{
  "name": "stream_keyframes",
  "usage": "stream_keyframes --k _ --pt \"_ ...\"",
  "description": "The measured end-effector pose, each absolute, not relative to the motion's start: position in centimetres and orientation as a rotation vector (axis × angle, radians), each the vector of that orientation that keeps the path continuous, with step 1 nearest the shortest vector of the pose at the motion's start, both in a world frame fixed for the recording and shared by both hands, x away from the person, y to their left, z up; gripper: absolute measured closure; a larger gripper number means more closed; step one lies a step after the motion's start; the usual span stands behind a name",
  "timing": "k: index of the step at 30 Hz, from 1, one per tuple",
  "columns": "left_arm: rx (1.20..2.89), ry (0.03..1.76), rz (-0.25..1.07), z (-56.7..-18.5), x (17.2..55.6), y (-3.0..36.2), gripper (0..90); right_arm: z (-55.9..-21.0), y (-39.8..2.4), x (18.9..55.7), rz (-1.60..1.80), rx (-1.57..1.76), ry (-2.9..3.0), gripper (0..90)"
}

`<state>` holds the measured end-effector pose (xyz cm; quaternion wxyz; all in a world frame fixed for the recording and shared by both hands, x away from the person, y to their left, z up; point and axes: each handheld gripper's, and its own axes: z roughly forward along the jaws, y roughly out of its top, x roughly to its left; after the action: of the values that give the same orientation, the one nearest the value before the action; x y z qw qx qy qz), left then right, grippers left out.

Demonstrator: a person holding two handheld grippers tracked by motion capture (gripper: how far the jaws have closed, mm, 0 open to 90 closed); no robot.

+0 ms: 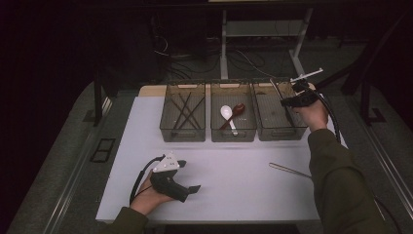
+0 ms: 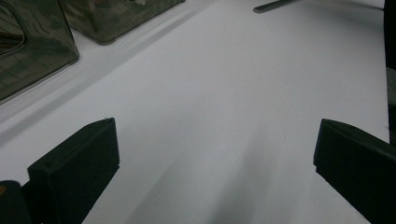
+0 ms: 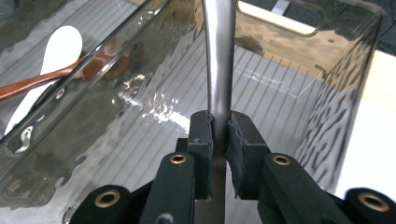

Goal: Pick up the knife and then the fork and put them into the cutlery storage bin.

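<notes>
Right gripper (image 3: 219, 135): pinched a metal utensil (image 3: 218, 70) over the right bin (image 1: 277, 130).
Left gripper (image 2: 215, 154): rested on the table (image 1: 234, 170), jaws spread, nothing between.

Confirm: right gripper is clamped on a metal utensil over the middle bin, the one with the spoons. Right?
Not quite. The right gripper is shut on the metal utensil, but over the right-hand bin, as the high view shows. The spoons lie in the middle bin next to it.
</notes>
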<state>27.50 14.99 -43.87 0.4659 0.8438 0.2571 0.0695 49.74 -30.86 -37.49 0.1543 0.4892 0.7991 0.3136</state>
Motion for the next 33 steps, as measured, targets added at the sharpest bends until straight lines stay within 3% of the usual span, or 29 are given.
stream_keyframes --k 18,20,33 --pt "2.080 0.627 0.160 -43.9 27.4 14.9 0.0 -39.4 -29.1 50.7 0.793 1.393 2.358 78.7" --pt "2.081 0.628 0.158 -44.0 27.4 14.8 0.0 -39.4 -29.0 50.8 0.808 1.393 2.362 82.9" --pt "2.087 0.625 0.157 -44.0 27.4 14.8 0.0 -37.7 -30.6 49.7 0.963 1.426 2.311 65.5"
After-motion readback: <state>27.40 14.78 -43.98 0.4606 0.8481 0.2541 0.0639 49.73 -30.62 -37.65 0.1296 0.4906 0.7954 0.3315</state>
